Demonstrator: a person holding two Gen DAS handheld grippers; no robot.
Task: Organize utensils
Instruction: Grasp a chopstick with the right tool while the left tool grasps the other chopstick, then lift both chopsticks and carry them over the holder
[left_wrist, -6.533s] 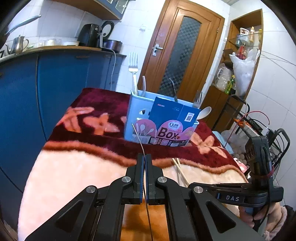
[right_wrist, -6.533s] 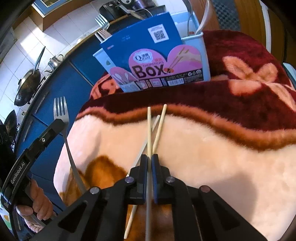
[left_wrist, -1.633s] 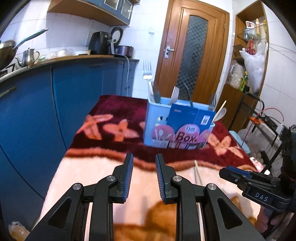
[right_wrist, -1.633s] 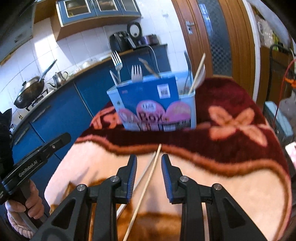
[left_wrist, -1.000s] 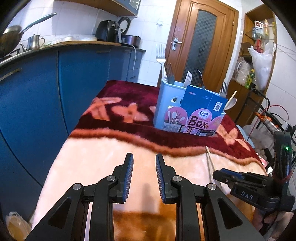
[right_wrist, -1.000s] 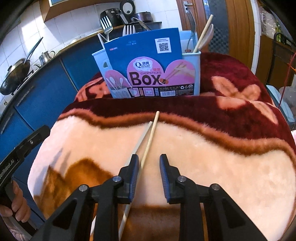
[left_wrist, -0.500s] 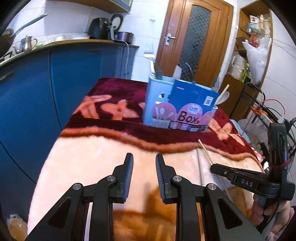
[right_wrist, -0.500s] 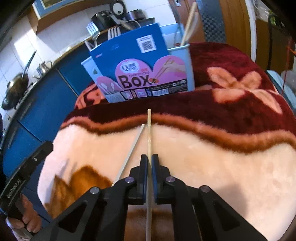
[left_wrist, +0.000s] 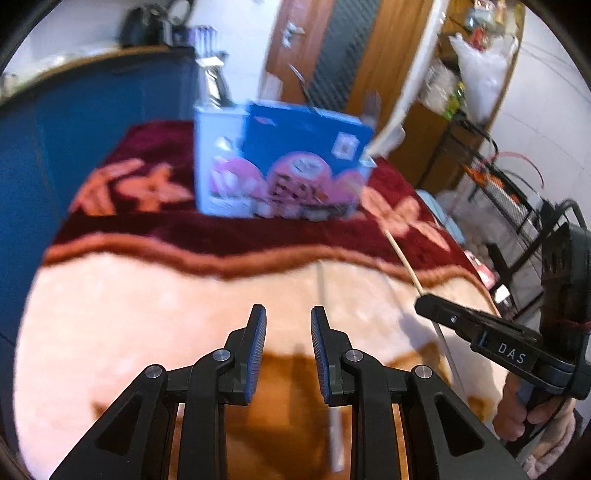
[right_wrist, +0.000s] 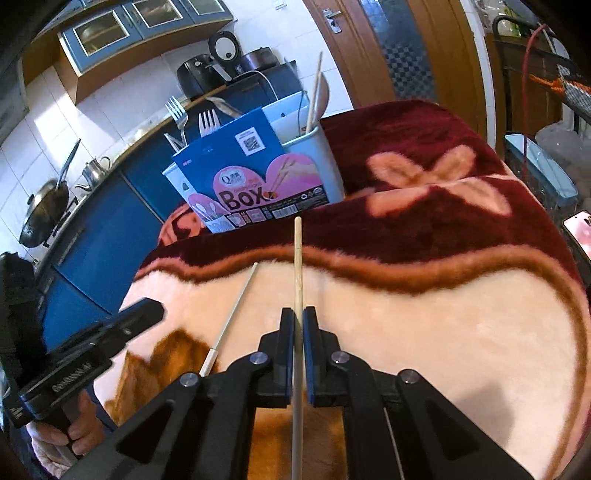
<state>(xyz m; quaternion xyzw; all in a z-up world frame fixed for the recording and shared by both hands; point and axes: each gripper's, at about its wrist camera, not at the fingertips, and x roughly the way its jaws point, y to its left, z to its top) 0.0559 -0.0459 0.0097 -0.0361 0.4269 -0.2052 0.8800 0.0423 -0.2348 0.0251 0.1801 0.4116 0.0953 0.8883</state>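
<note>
Plush blanket (right_wrist: 461, 332): cream field with an orange-brown patch, dark maroon border carrying salmon-pink flower shapes. Pale blue plastic utensil box (right_wrist: 317, 147) fronted by a royal-blue card label (right_wrist: 240, 155) with pink hearts and dark "Box" lettering. Clamped wooden chopstick (right_wrist: 297, 266) light tan; second, loose chopstick (right_wrist: 236, 310) pale grey-white; gripper fingers (left_wrist: 255, 350) black with blue pads.

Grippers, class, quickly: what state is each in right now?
Left gripper: open, nothing between its jaws.
Right gripper: shut on a wooden chopstick.
</note>
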